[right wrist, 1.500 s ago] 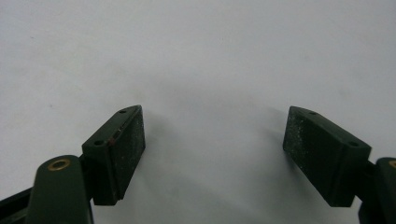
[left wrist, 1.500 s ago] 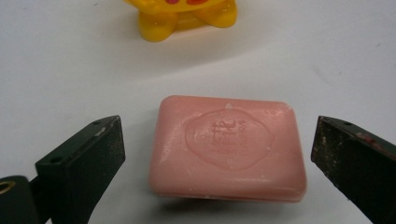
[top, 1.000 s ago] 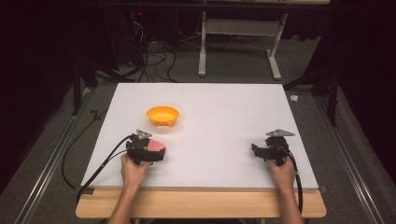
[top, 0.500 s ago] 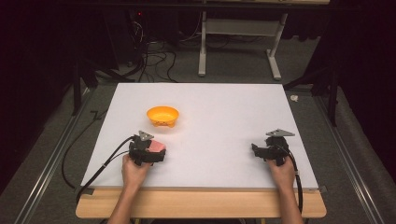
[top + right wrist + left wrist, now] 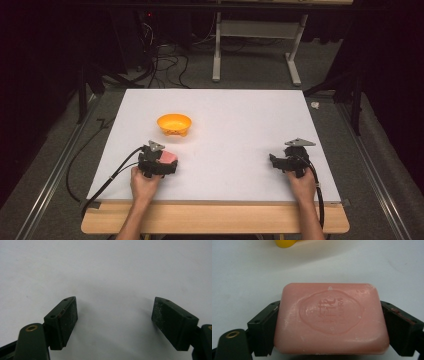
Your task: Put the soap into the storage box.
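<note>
Your left gripper clasps the pink soap near the front-left of the white table, both black jaws pressed flat against the bar's short ends, so its long axis runs straight across from jaw to jaw. In the left gripper view the soap lies face up, its stamped oval crest readable only as a blur, and the near edge of the bar sits low in the picture with a thin shadow beneath it; you cannot tell from that whether it rests on the table or hangs just clear of it. The orange bowl stands ahead of your left hand, slightly to its right and toward the far side of the table, and its yellow-orange rim is cut off at the top of the left gripper view, so the bowl's inside is hidden there. In the high view the bowl looks empty, though it is small and its base is hard to make out. Your left gripper is much the nearer to the bowl, so the coming carry looks like a short push forward. Your right gripper waits well apart at the front-right, jaws spread wide over bare table with nothing between its pads.
</note>
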{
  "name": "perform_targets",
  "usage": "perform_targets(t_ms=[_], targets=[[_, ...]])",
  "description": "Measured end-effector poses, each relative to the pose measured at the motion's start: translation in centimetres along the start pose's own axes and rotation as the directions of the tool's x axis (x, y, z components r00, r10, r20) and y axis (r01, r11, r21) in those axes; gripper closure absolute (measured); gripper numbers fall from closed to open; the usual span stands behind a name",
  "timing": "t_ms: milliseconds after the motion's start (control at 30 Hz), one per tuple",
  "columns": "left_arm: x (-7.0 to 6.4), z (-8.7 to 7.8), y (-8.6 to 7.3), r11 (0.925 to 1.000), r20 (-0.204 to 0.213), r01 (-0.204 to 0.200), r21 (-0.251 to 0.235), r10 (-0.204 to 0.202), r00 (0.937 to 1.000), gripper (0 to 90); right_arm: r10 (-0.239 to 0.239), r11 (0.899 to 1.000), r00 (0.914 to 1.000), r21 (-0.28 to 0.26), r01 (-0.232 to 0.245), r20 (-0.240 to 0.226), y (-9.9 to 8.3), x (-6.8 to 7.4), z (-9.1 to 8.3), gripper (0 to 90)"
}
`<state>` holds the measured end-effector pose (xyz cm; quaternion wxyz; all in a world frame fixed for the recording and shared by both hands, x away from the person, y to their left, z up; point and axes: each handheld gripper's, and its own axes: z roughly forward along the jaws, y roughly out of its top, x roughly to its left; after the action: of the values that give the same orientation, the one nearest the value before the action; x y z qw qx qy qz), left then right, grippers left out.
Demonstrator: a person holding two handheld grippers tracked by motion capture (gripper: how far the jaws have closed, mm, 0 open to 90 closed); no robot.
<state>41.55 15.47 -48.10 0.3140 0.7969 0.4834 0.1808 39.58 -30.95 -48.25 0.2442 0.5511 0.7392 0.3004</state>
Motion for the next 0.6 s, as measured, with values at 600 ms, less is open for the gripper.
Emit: perform_targets(t_ms=[600], targets=[[0.2,-1.9,0.6,0.9951,0.020,0.075,-0.065,-0.074,0.9970,13.6,0.000,1.000,1.0000,0.001,0.000,0.001,0.0,0.0,0.0,21.4]])
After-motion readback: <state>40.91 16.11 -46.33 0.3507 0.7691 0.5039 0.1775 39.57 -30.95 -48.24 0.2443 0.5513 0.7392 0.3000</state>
